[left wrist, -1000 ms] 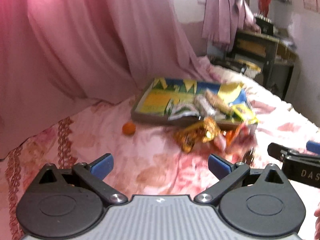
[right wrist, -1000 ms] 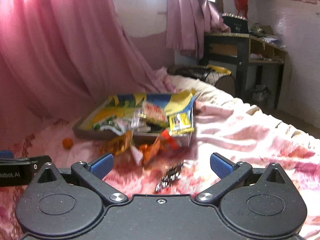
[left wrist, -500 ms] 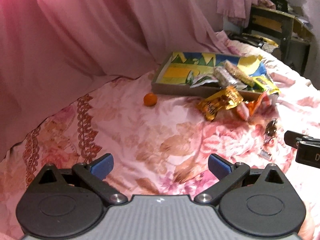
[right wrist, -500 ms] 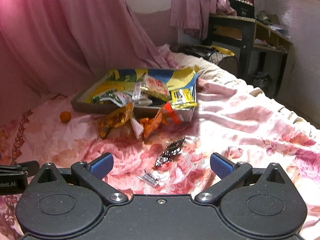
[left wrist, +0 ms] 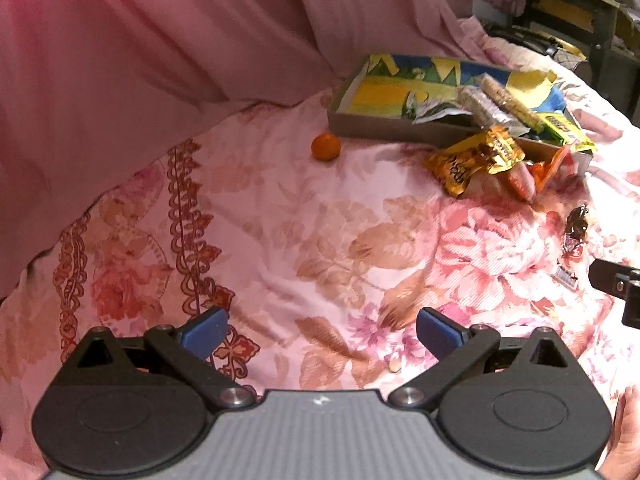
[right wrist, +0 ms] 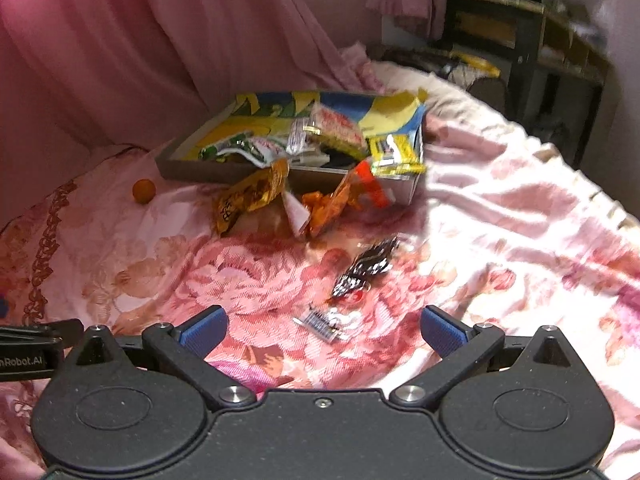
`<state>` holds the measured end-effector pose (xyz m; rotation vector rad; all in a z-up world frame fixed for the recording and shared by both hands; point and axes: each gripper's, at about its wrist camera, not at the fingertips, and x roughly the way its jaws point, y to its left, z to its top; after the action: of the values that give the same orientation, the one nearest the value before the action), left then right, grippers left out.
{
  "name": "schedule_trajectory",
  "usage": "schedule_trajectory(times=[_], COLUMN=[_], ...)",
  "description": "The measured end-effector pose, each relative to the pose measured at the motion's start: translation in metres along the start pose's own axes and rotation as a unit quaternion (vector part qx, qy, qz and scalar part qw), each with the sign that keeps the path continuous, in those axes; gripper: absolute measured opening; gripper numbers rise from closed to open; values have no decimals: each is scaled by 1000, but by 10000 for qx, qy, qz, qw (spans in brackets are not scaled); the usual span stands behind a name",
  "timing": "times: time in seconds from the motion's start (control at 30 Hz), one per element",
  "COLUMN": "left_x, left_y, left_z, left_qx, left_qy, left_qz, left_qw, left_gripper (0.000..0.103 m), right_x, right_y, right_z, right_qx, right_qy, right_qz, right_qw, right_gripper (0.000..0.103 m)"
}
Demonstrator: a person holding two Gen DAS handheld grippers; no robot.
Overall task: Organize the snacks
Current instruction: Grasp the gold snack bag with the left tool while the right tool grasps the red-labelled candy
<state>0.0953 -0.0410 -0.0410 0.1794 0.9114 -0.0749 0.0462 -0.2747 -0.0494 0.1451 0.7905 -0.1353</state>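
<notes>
A shallow cardboard box [left wrist: 362, 124] [right wrist: 188, 170] with a colourful lining lies on the floral bedspread and holds several snack packets. In front of it lie a golden packet [left wrist: 472, 158] [right wrist: 250, 196] and an orange packet [left wrist: 536, 172] [right wrist: 336, 204]. A dark wrapped sweet [right wrist: 366, 268] [left wrist: 576, 226] and a small silver wrapper [right wrist: 326, 322] lie nearer to me. A small orange fruit [left wrist: 326, 146] [right wrist: 144, 190] rests left of the box. My left gripper [left wrist: 320, 330] is open and empty over bare bedspread. My right gripper [right wrist: 322, 328] is open, its fingers either side of the silver wrapper.
Pink curtains [left wrist: 160, 60] hang behind and left of the bed. A dark wooden desk [right wrist: 520, 24] with shelves stands at the back right. The bed's edge [right wrist: 580, 184] drops off on the right. Part of a hand [left wrist: 628, 440] shows at the lower right of the left wrist view.
Both grippers have pulled back and tilted down, so the box and snacks sit farther off and more bedspread shows. Both stay open and empty.
</notes>
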Motion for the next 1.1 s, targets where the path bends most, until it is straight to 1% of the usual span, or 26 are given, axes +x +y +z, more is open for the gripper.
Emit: schedule_trajectory(times=[0.17,0.23,0.3,0.43,0.57,0.7,0.83,0.93,1.0,1.1], left_x=[15,20,27,43,59,71,76,79,83,93], left_y=[8,12,15,19,27,29,22,12,3,-10], left_z=[16,24,32,45,57,64,66,71,77,85], left_qx=[100,133,217,250,6,-203,-259,-205,-46,292], left_qy=[297,315,290,268,361,327,188,-84,-352,-664], left_qz=[-202,-292,-280,-253,-463,-614,-992,-1395,-1663,-1939], left_qw=[9993,9990,9990,9990,9983,9974,9945,9900,9854,9783], left_gripper=[103,103,103,103,103,103,103,103,103,103], right_x=[17,24,31,45,57,69,77,81,82,83], right_y=[-10,-14,-19,-33,-41,-41,-38,-39,-42,-46], right_z=[8,12,18,28,32,33,35,36,36,34], right_qx=[177,145,158,306,608,829,837,909,982,1074], right_qy=[492,629,731,829,804,869,874,817,790,760], right_qz=[287,358,358,315,388,532,503,450,405,284], right_qw=[9982,9973,9966,9956,9942,9913,9914,9915,9912,9909], right_gripper=[102,102,102,102,102,102,102,101,99,97])
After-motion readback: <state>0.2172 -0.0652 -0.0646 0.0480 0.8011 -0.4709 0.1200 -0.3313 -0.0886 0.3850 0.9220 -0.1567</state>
